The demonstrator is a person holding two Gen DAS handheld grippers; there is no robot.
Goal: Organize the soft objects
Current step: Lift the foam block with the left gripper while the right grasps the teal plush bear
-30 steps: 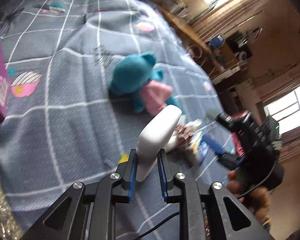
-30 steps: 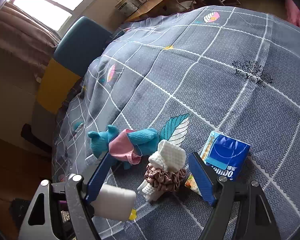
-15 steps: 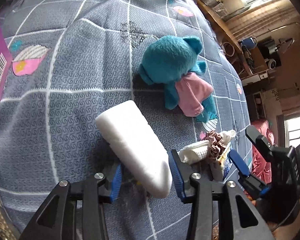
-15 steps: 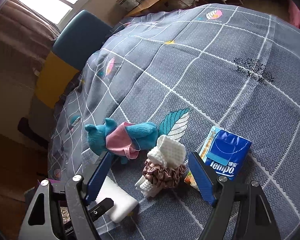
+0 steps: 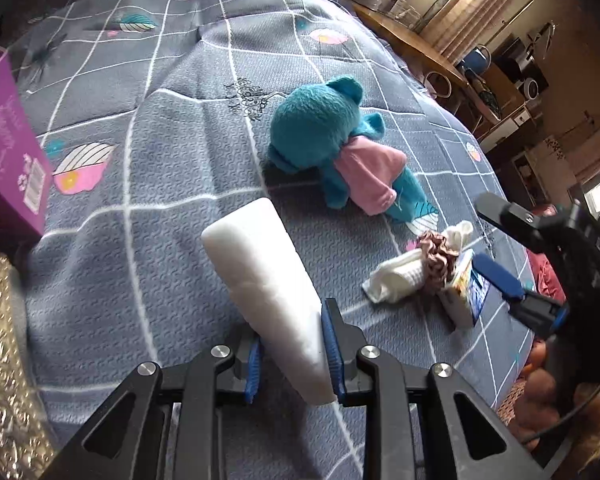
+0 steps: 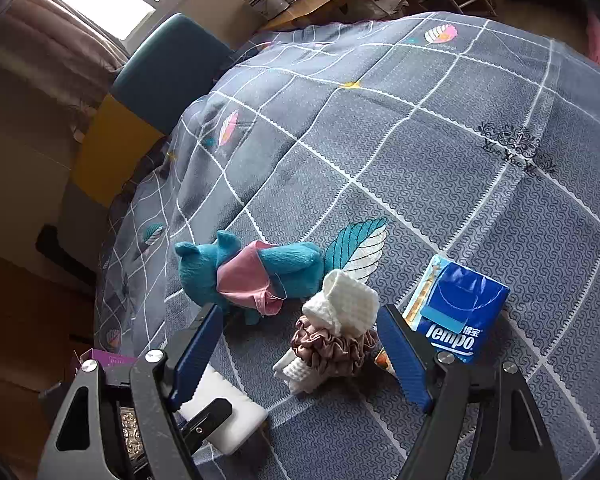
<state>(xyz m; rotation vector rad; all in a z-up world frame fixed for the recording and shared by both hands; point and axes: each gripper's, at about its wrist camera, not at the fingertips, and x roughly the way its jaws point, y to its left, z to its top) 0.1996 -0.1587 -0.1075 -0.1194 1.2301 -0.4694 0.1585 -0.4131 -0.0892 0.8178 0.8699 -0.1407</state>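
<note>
A: Left wrist view shows the left claw (image 5: 294, 354) clamped on the near end of a white sponge (image 5: 266, 280), which lies slanted on the bed (image 5: 172, 160) cover. I judge this as the sponge being lined up beside the other soft things.

B: And the right claw (image 6: 300, 352)?

A: Spread wide and holding nothing. It hangs over the white cloth (image 6: 340, 312) with its brown scrunchie (image 6: 332, 350), apparently ready to close on them.

B: What comes next?

A: Probably letting go of the sponge, once it sits near the group. The teddy (image 5: 332, 144) lies just past it, towards the middle of the bed.

B: Anything in the way?

A: The tissue pack (image 6: 460, 312) sits just beside the cloth, so a wide grab could catch it. A purple box (image 5: 8, 148) stands apart, at the bed's left edge.
</note>
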